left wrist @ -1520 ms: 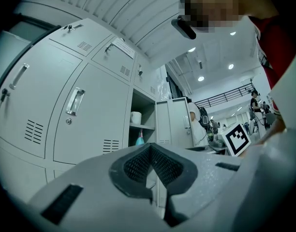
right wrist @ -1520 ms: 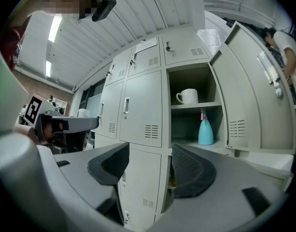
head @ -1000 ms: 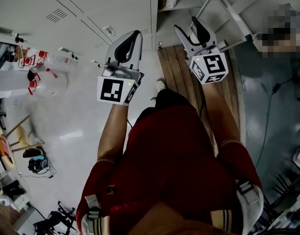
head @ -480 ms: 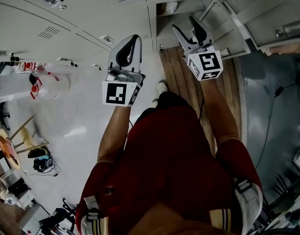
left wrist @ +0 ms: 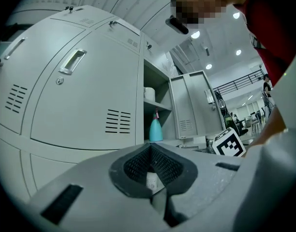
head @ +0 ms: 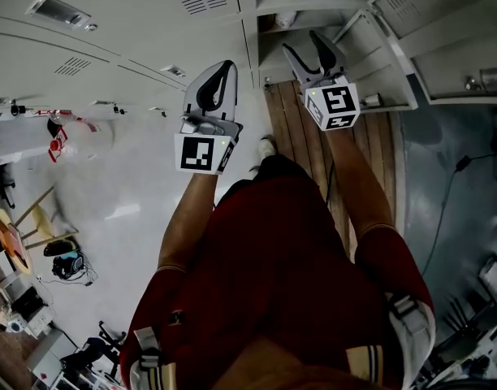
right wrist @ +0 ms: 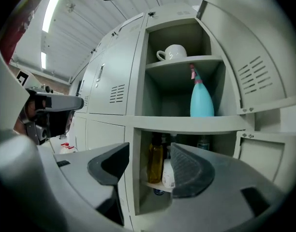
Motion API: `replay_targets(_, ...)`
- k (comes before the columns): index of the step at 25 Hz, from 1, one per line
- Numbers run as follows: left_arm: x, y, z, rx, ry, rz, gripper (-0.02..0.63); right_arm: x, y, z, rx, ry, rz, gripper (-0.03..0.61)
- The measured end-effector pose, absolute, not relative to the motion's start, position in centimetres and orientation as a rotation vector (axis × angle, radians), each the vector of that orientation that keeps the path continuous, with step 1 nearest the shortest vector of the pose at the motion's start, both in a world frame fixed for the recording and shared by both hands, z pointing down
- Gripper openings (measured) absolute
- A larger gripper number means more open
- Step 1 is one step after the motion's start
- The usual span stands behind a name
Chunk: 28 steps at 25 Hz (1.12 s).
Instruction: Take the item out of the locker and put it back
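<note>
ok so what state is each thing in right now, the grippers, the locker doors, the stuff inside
left gripper, shut, empty
right gripper, open, empty
upper locker door, open
lower locker door, open
neighbouring locker door, closed
mug, upright
spray bottle, upright
amber bottle, upright

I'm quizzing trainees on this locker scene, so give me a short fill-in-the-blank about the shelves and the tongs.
The white mug stands on the shelf ___ the blue spray bottle.
The right tongs are ___, nothing between them.
The left tongs are ___.
The amber bottle stands in the ___ compartment.
Missing: above, open, shut, lower.
</note>
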<state>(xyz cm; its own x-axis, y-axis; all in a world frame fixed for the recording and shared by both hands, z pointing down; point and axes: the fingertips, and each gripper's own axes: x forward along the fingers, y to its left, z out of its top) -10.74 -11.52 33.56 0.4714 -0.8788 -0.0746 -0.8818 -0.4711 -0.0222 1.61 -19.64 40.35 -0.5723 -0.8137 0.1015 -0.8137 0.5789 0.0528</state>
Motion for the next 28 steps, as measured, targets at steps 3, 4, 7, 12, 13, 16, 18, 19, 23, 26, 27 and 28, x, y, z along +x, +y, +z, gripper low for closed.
replay_targets(3, -10.2, -12.6, 34.5, -2.657, 1.604, 0.056, 0.005, 1.8, -20.7, 41.5, 1.382, -2.681, 0.018, 0.252)
replay_targets(4, -10.0, -13.1, 34.8, -2.66, 1.613, 0.045, 0.005, 1.9, -21.0, 41.9, 1.379, -2.681, 0.022, 0.252)
replay_targets(7, -9.3, -14.0, 35.8, -2.667, 1.608, 0.033, 0.005, 2.1, -22.1, 43.0, 1.37, -2.679, 0.036, 0.252)
replay_targets(12, -8.5, -15.1, 37.0, -2.678, 1.616, -0.003, 0.005, 2.5, -23.9, 44.5, 1.351, -2.666, 0.049, 0.252)
replay_targets(13, -8.4, -15.2, 37.3, -2.686, 1.619, -0.023, 0.005, 2.5, -24.2, 44.8, 1.347, -2.664, 0.051, 0.252)
replay_targets(16, -8.1, -15.7, 37.7, -2.687, 1.613, -0.016, 0.005, 2.4, -25.1, 45.9, 1.331, -2.657, 0.059, 0.252)
replay_targets(18, -7.9, -16.0, 38.3, -2.687, 1.615, -0.03, 0.005, 2.4, -25.7, 46.6, 1.323, -2.651, 0.072, 0.252)
replay_targets(19, -7.9, -16.1, 38.6, -2.691, 1.618, -0.047, 0.005, 2.3, -26.0, 47.0, 1.32, -2.65, 0.079, 0.252)
replay_targets(23, -7.5, -16.8, 38.7, -2.683, 1.607, -0.034, 0.005, 2.3, -27.1, 48.4, 1.308, -2.639, 0.109, 0.252)
replay_targets(26, -7.2, -17.4, 39.0, -2.678, 1.601, -0.032, 0.005, 2.2, -28.2, 49.4, 1.298, -2.627, 0.122, 0.252)
replay_targets(27, -7.2, -17.6, 39.1, -2.677, 1.6, -0.036, 0.005, 2.2, -28.6, 49.7, 1.293, -2.623, 0.125, 0.252)
replay_targets(28, -7.1, -17.8, 39.3, -2.679, 1.602, -0.045, 0.005, 2.2, -28.9, 50.0, 1.287, -2.62, 0.128, 0.252)
